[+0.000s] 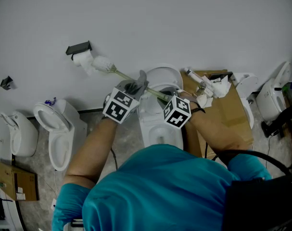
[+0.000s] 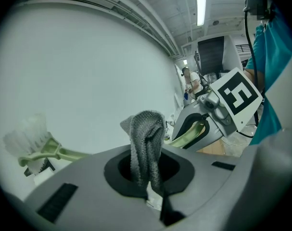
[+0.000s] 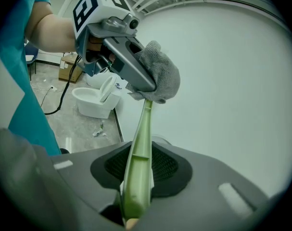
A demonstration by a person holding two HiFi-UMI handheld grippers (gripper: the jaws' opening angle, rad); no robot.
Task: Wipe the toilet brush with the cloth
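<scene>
Right gripper (image 3: 136,191) is clamping the toilet brush (image 3: 142,138) by its handle over the toilet (image 1: 153,126). Left gripper (image 2: 148,191) is pinching the grey cloth (image 2: 146,138) against the shaft. I'd keep it snug while sliding toward the bristles (image 2: 28,134).

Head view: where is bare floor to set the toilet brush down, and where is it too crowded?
Bare floor shows between the nearer left toilet and the middle toilet, partly under the left arm. Right of the middle toilet it is crowded: a cardboard box with white clutter, then more toilets.
</scene>
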